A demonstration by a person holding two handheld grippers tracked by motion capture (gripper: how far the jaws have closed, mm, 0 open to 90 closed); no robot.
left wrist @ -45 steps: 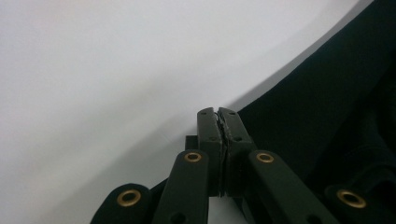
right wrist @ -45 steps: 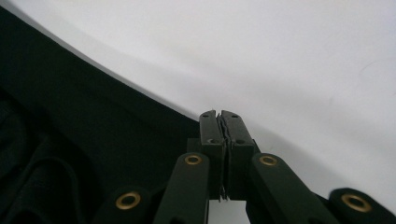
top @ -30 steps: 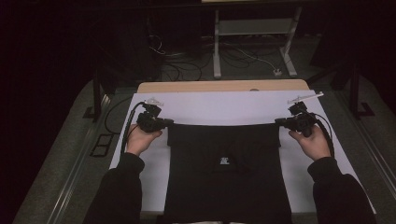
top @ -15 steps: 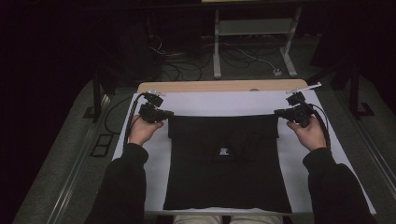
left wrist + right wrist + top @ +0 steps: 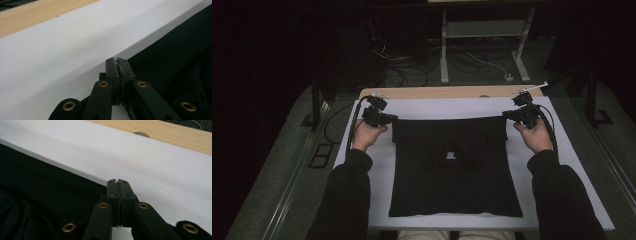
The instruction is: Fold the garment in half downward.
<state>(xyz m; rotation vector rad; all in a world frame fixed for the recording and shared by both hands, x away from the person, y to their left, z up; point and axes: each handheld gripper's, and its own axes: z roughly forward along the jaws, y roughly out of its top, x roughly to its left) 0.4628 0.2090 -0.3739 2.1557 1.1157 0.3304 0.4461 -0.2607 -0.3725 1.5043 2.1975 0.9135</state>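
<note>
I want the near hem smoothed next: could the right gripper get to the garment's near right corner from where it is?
Probably yes. The right gripper sits at the black garment's far right corner, and the white sheet alongside lies bare toward the near corner.

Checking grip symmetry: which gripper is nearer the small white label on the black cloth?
Left, slightly. The left gripper is at the black cloth's far left corner, the right gripper at its far right corner; the white label sits marginally left of centre.

Dim surroundings (bright, sharp close-ups)
</note>
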